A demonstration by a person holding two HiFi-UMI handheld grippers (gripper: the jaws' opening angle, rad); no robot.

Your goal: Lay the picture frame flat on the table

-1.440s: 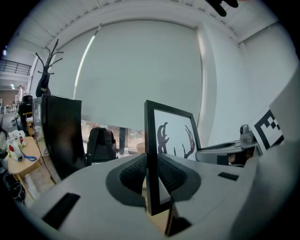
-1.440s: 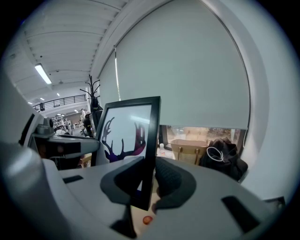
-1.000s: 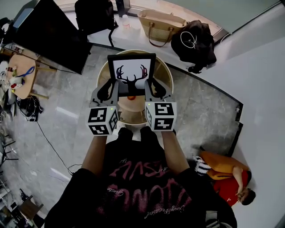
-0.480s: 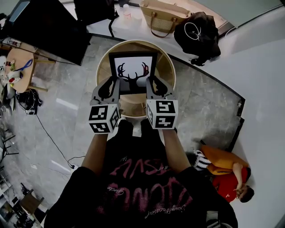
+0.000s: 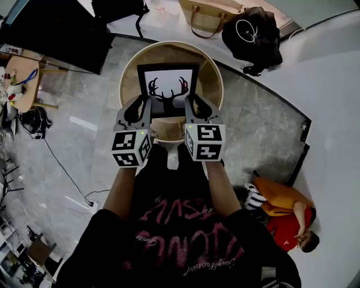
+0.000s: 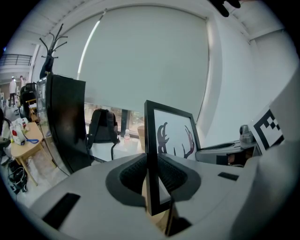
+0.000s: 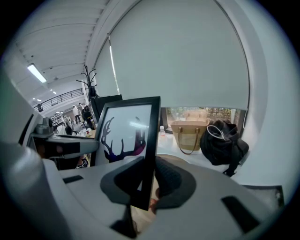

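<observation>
Picture frame [image 5: 167, 89] is upright over the round wooden table [image 5: 209, 84], antler print facing the person. Left gripper [image 5: 142, 107] is clamped on its left edge, right gripper [image 5: 194, 107] on its right edge. Black screen [image 5: 56, 34] stands far left; tan tote [image 5: 211, 14] and black bag [image 5: 253, 34] lie beyond, to the right.

We hold the picture frame [image 5: 167, 90] upright over the round table [image 5: 212, 80], with our left gripper [image 5: 140, 107] on its left edge and our right gripper [image 5: 194, 106] on its right edge. Behind the table lie a tote bag [image 5: 211, 16] and, to its right, a backpack [image 5: 253, 36].
</observation>
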